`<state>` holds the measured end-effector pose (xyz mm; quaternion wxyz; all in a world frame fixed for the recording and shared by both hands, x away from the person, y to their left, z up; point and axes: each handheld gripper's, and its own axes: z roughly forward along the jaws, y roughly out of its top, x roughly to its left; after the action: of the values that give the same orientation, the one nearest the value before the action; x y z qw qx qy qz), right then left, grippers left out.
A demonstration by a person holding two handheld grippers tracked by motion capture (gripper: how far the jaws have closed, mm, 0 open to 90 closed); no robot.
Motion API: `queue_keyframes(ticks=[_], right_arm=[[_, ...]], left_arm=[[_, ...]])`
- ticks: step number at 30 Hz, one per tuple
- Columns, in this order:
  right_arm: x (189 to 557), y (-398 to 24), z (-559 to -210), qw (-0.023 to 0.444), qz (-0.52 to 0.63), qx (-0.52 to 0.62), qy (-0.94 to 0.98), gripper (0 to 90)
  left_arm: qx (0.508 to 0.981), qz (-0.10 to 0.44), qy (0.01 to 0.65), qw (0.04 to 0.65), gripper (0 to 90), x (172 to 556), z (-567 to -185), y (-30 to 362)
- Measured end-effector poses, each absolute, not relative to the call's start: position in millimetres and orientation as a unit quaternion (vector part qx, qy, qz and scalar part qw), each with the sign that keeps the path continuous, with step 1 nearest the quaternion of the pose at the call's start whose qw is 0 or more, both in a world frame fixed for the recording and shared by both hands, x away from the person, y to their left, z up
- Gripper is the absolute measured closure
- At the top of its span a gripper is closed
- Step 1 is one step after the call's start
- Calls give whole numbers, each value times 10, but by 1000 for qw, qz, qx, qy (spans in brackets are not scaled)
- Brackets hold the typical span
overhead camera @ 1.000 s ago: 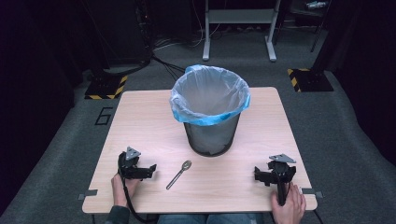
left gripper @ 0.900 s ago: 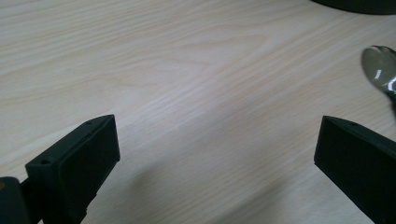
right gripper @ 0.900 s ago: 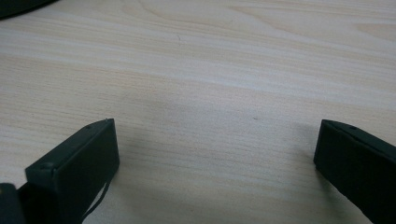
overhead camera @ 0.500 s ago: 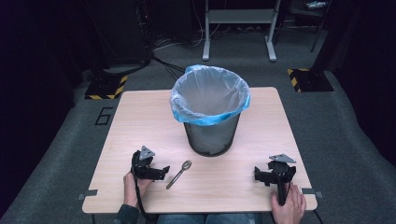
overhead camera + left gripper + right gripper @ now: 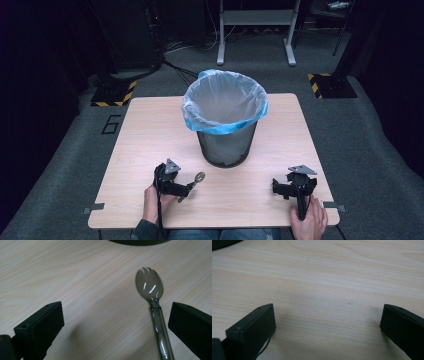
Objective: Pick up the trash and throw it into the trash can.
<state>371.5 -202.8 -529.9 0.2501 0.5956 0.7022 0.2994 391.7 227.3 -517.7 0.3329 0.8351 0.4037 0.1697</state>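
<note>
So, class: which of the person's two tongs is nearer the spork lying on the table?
Left. The left tongs are at the spork, its handle between their open jaws. The right tongs rest far off across the table.

Left gripper [image 5: 184, 189] — held low near the table's front edge, jaws spread wide. Right gripper [image 5: 283, 188] — gripped by the right hand [image 5: 308, 221], jaws likewise wide apart.

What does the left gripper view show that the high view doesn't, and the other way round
The left gripper view alone shows the spork's short tines and clear handle lying between open jaws, nearer one. The high view alone shows the whole bin with its blue liner, the right gripper resting apart, and both hands. Both show the spork, the wooden table and the left gripper.
</note>
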Motion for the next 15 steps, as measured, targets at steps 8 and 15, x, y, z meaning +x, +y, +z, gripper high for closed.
queue_keyframes(ticks=[8, 15], right_arm=[[3715, -2027, -5299, 250, 299, 596, 702, 0], [3714, -2027, -5299, 250, 299, 596, 702, 0]], left_arm=[[846, 165, 394, 318, 0, 3894, -5231, 2110], [840, 163, 402, 327, 100, 3875, -5245, 2079]])
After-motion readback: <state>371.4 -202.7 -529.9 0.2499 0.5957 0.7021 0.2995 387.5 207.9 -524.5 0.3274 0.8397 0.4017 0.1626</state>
